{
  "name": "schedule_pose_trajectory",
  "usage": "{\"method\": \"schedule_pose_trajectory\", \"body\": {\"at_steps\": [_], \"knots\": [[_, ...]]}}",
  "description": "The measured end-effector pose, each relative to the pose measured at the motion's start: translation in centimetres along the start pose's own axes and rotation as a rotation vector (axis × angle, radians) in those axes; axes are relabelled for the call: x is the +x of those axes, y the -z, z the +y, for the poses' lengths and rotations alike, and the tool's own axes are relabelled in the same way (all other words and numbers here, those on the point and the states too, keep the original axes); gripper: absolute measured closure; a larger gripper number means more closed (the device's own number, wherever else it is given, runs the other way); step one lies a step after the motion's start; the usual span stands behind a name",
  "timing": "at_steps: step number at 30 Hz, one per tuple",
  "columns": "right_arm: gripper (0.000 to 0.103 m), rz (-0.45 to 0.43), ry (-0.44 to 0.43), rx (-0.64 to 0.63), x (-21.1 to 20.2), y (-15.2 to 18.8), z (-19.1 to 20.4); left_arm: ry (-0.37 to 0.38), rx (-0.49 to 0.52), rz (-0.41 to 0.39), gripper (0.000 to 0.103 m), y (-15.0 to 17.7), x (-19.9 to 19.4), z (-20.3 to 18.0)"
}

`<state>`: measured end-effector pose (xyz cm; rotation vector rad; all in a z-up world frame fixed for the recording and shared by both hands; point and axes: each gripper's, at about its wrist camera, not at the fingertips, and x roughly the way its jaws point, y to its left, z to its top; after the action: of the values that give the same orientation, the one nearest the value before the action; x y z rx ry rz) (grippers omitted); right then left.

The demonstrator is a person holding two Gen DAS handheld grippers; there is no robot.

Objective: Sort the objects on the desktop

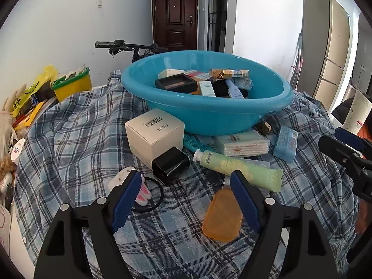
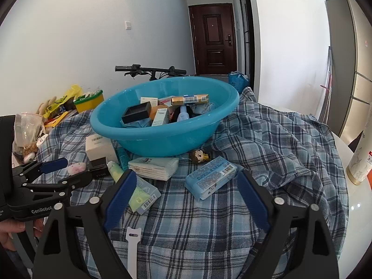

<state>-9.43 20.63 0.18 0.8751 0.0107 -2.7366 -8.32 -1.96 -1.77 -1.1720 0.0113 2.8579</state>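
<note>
A blue basin (image 1: 209, 114) holding several boxes and bottles stands on a plaid cloth (image 1: 76, 134). In front of it lie a cream box (image 1: 154, 132), a small black box (image 1: 171, 165), a green tube (image 1: 239, 169), a tissue pack (image 1: 243, 143), a blue wipes pack (image 1: 285, 143) and an orange soap bar (image 1: 222, 216). My left gripper (image 1: 186, 179) is open and empty, above the cloth near the black box and soap. My right gripper (image 2: 186, 179) is open and empty, just before the blue wipes pack (image 2: 210, 177). The basin (image 2: 162, 137) also shows in the right wrist view.
A black hair tie (image 1: 151, 195) and a pink-white clip (image 1: 143, 194) lie by the left finger. A small doll figure (image 2: 200, 155) lies under the basin's edge. A white strap (image 2: 132, 246) lies near me. A yellow bin (image 1: 74, 86) and clutter stand at left, a cylinder (image 2: 360, 160) at right.
</note>
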Motion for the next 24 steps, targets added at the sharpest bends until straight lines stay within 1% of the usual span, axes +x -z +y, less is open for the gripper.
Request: {"method": "schedule_pose_trajectory", "body": {"at_steps": [2, 4, 5, 6, 7, 8, 10, 11, 14, 17, 19, 20, 21, 24], "knots": [[0.022, -0.009, 0.03, 0.001, 0.2, 0.2, -0.1, 0.02, -0.017, 0.023, 0.022, 0.0, 0.6, 0.4], [0.026, -0.002, 0.025, -0.003, 0.4, 0.3, -0.1, 0.027, -0.031, 0.027, 0.022, -0.2, 1.1, 0.9], [0.032, 0.0, 0.024, -0.006, 0.5, 0.4, -0.1, 0.034, -0.036, 0.026, 0.023, -0.3, 1.3, 1.2], [0.037, 0.001, 0.024, -0.014, 0.6, 0.4, 0.0, 0.035, -0.036, 0.031, 0.029, -0.4, 1.4, 1.5], [0.039, 0.002, 0.028, -0.025, 0.6, 0.5, 0.1, 0.028, -0.031, 0.04, 0.032, -0.6, 1.6, 1.6], [0.042, 0.0, 0.033, -0.038, 0.7, 0.5, 0.2, 0.018, -0.024, 0.049, 0.032, -0.7, 1.8, 1.8], [0.05, -0.001, 0.047, -0.067, 0.8, 0.7, 0.6, 0.011, -0.011, 0.077, 0.032, -0.7, 2.2, 2.2], [0.054, 0.001, 0.05, -0.076, 0.9, 0.8, 0.8, 0.018, -0.008, 0.09, 0.032, -0.6, 2.3, 2.3], [0.055, 0.011, 0.011, -0.078, 1.3, 1.0, 0.9, 0.034, -0.014, 0.106, 0.032, -0.3, 2.5, 2.9], [0.055, 0.016, -0.001, -0.082, 1.5, 1.1, 1.0, 0.026, 0.013, 0.128, 0.024, -0.3, 2.9, 3.1], [0.055, 0.017, -0.013, -0.079, 1.5, 1.1, 1.0, 0.027, 0.002, 0.12, 0.023, -0.3, 2.7, 3.4], [0.055, 0.018, -0.019, -0.076, 1.5, 1.2, 0.9, 0.018, 0.005, 0.121, 0.017, -0.4, 2.7, 3.6], [0.055, 0.018, -0.022, -0.073, 1.5, 1.2, 0.9, 0.008, 0.008, 0.122, 0.015, -0.4, 2.6, 3.7], [0.055, 0.019, -0.022, -0.075, 1.6, 1.2, 0.9, 0.001, -0.007, 0.108, 0.015, -0.5, 2.3, 4.5]]}}
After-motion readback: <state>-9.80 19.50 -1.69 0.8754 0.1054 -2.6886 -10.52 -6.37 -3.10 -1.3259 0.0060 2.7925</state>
